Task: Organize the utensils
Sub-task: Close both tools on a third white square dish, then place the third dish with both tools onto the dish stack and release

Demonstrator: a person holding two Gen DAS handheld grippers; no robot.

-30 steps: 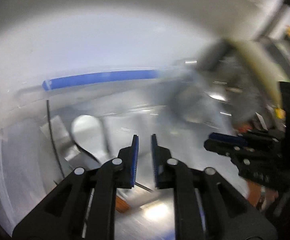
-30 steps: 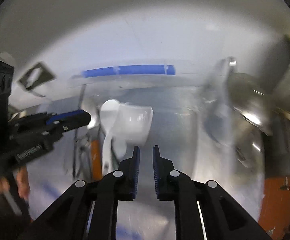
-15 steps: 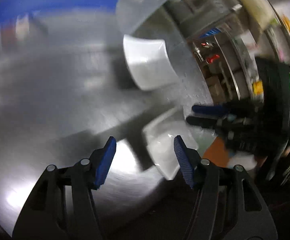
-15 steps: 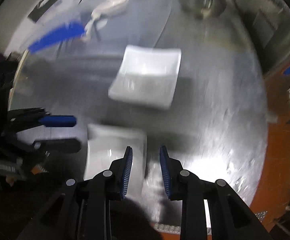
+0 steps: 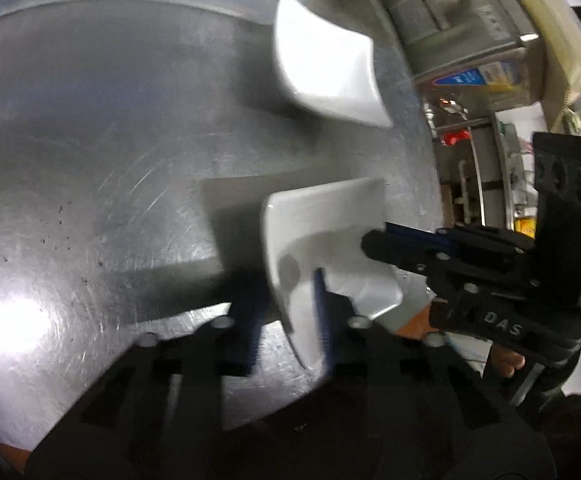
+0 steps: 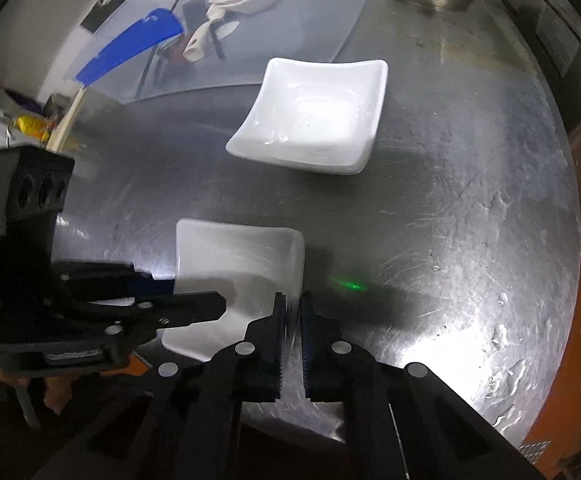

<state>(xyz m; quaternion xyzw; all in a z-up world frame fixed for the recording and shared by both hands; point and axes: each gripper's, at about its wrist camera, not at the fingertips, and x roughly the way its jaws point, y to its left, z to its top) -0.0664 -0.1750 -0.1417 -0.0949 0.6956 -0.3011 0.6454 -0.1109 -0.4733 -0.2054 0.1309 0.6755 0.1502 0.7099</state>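
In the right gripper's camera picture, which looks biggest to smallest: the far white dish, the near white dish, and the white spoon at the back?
1. Far white dish and near white dish: about alike. The near one is partly hidden by grippers and sits closer to the camera, so no ranking.
2. White spoon: plainly smallest as it looks, though it lies farthest away.

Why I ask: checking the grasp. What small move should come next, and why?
Probably lift the near dish off the steel table: the left gripper and right gripper have both just been closing, fingers pinching its rim; the far dish sits apart.
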